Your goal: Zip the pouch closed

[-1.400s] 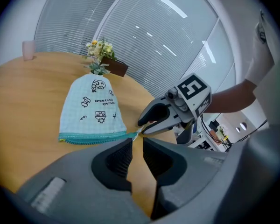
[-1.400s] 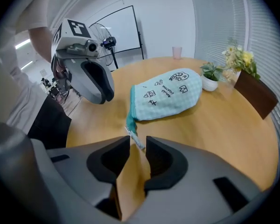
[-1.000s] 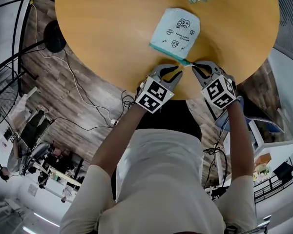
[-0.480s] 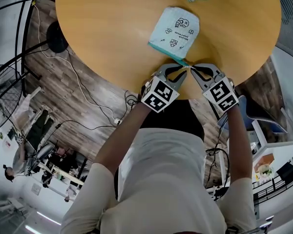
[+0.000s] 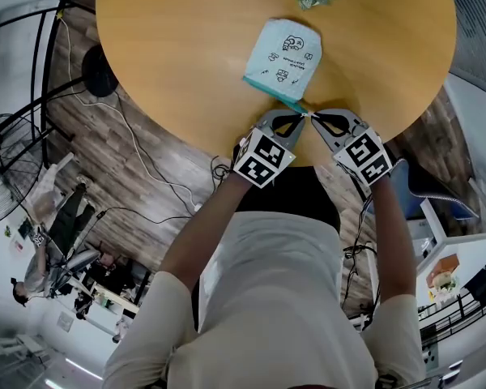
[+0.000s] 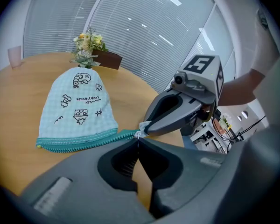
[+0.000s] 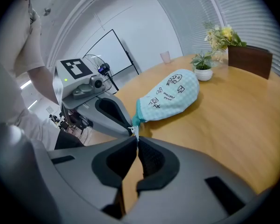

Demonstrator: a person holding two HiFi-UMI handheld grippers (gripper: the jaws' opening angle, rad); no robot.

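**Step in hand:** securing the grip before the closing stroke.

The pouch (image 5: 283, 53) is lying flat on the bench (image 5: 178, 47), with its teal zip (image 6: 79, 142) running along the side facing the person. The zip's loose end is projecting off the pouch's corner toward the bench edge, and both grippers are meeting there tip to tip.

The left gripper (image 6: 138, 138) is pressing its jaws together on the teal tail of the zip, anchoring it. The right gripper (image 7: 136, 138) is closing its jaws, almost together, on the small white pull (image 7: 134, 131). The pull is sitting between the tips, and the pads appear to be pinching it. Both grippers are pointing down at a slant toward the bench.

**Progress (judgement):** the zip appears to be showing two separate tooth rows along the pouch's edge. The pouch is therefore taken as open, with the slider sitting at the end nearest the grippers. No closing travel is made yet.

**Next move (judgement):**
- The right gripper is needing a firm pinch on the pull.
- The stroke is calling for a straight draw along the zip line toward the pouch's far corner.
- The left gripper is needing to hold the tail taut the opposite way.

**Likely faults:**
- The pull is thin, so a slip is the likeliest fault.
- The pouch is light and soft, so it is likely to slide or bunch if the tail goes slack.
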